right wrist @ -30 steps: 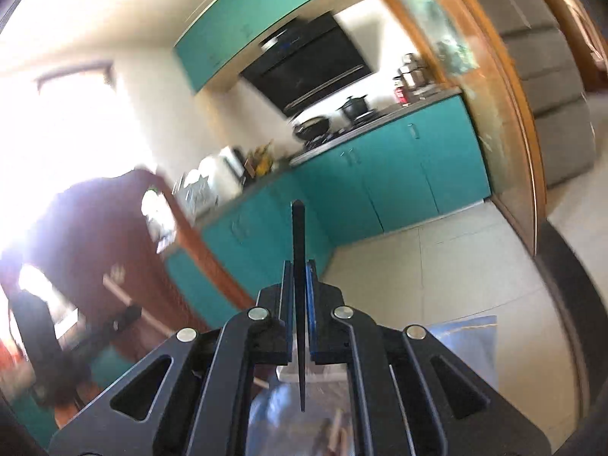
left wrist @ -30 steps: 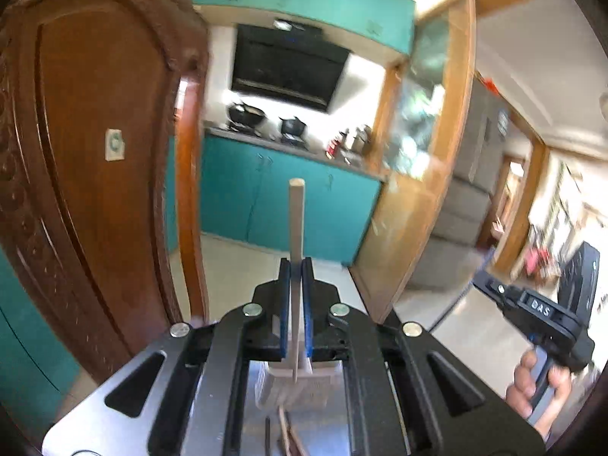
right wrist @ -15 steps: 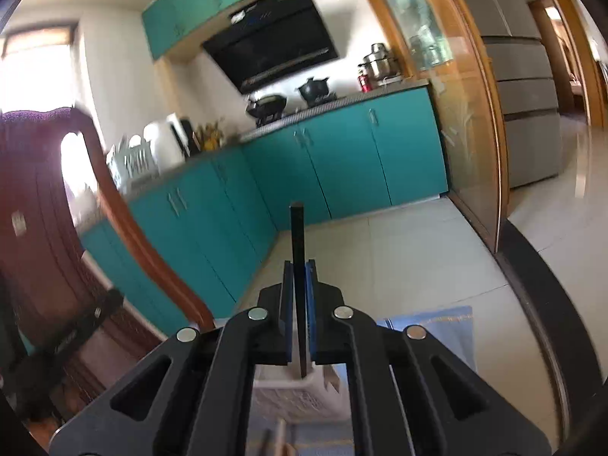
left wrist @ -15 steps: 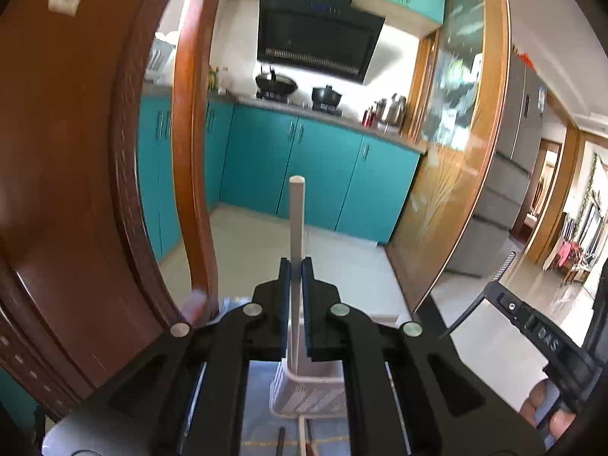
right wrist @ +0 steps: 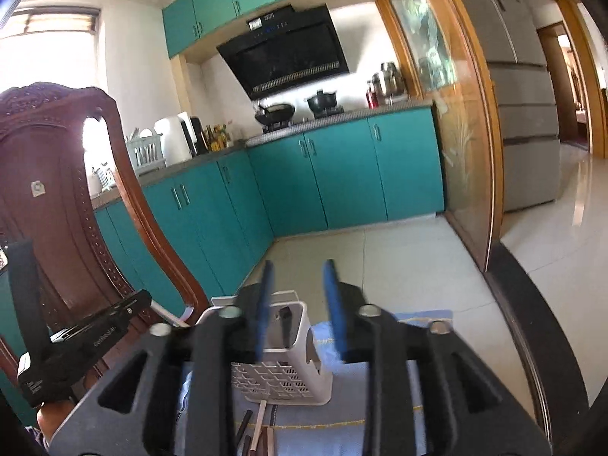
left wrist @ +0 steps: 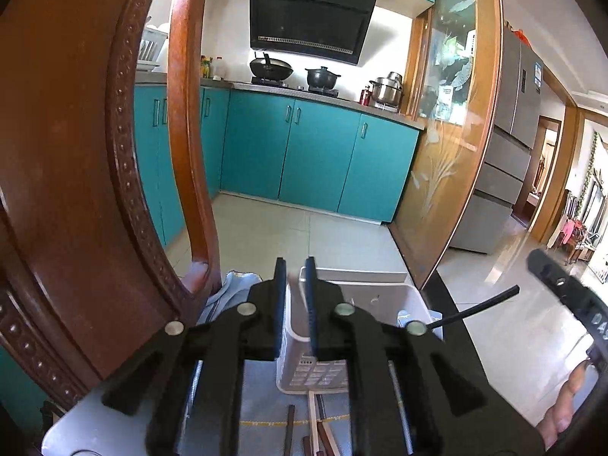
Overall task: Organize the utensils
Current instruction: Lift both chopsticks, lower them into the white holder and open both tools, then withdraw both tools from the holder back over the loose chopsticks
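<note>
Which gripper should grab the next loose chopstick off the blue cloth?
Left, probably: the loose wooden chopsticks lie nearly centred under the open left gripper, but left of the open right gripper's centreline.

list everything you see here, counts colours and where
utensil holder: 1, white, on the blue cloth
chopsticks: several, brown, pale and dark, on the cloth before the holder
black stick: 1, standing in the holder
cloth: 1, light blue, under the holder
chair: 1, dark carved wood, left
cabinets: teal, rear
left hand-held gripper: 1, black, open
right hand-held gripper: 1, black, open
</note>
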The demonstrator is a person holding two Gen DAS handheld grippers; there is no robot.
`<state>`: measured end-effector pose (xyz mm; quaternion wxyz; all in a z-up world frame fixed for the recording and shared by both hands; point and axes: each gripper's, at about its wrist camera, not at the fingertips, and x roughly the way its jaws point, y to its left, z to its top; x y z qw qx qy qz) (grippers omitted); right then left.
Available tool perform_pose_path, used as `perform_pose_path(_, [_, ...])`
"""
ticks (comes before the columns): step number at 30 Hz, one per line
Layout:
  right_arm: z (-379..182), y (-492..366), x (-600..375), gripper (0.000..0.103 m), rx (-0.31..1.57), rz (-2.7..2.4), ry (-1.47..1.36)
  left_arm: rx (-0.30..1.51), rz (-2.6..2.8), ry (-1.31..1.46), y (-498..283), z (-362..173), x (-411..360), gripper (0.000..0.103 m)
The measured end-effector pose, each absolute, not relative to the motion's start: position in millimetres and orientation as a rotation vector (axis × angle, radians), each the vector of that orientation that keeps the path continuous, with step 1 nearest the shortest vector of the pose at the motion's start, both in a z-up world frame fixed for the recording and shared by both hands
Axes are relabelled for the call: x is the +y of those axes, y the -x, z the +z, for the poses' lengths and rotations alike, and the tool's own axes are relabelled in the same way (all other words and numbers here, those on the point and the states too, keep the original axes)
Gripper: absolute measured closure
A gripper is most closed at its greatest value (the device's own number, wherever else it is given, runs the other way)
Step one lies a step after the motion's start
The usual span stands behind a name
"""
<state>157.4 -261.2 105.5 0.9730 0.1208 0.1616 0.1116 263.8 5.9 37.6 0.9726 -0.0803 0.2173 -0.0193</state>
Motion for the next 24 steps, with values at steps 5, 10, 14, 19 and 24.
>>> perform_pose_path(5, [105.9,-119.3,-255.3,0.068,0.229,0.337,-0.163,0.383,-0.046,0.167,-233.8,36.9,16.1,0.071])
perform_pose_path(10, [70.4,-103.1,-215.7,0.068,0.349,0.449,-0.017,0.409,0.011,0.113,-218.4,20.0,22.2,0.061])
perform_pose_path(14, [-11.7,-135.4,-168.8,0.068,0.789,0.422,0.181,0.544,0.046,0.098,-225.6,-12.6,28.5,0.060])
perform_pose_path(19, [-65.6,-139.5,-149.0,0.068,1.051,0.463,0.209,0.644,0.083,0.055,-226.5,-33.7,33.0,0.055])
perform_pose_path(24, [-84.4,-146.4,-149.6,0.068,1.100,0.399,0.215,0.687,0.079,0.043,-222.2,-43.6,36.6,0.050])
